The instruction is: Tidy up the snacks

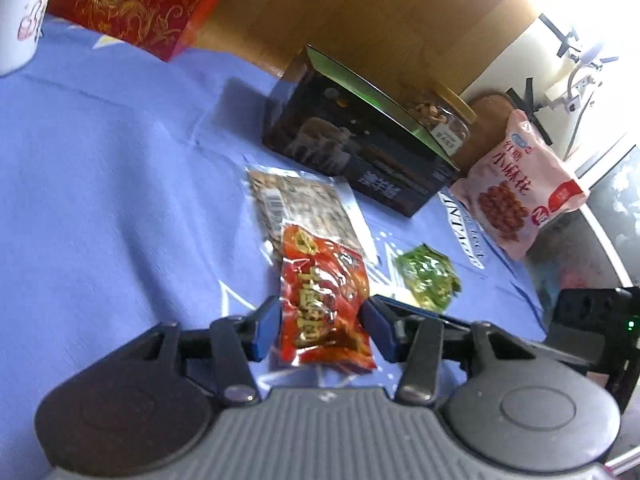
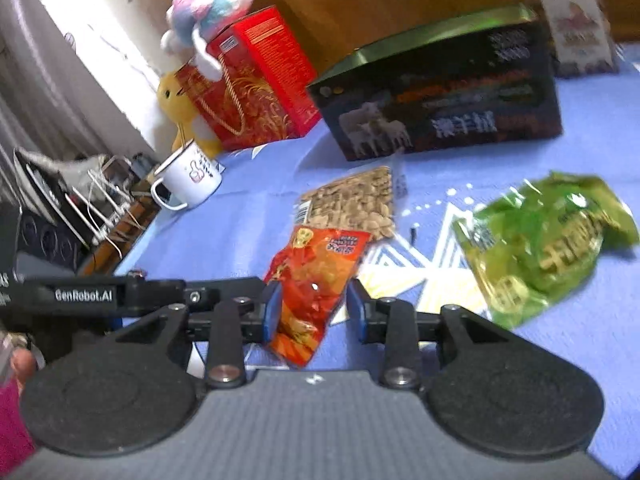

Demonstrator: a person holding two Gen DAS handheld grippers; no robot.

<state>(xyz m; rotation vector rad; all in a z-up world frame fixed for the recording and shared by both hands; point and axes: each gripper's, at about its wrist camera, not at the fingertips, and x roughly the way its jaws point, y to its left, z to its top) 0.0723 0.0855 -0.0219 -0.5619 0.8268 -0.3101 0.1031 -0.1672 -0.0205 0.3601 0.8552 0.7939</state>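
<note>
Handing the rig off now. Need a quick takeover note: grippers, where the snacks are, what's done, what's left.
Left gripper: jaws apart, either side of the red snack packet, pads not clearly pressing.
Right gripper: same, straddling that red packet from its side, no clear grip.
On the blue tablecloth: seed packet partly under the red one's far end, green snack packet to the right, dark box behind, pink snack bag beside the box.
Done: nothing visibly sorted.
Left: grip the red packet, then place every snack.
</note>
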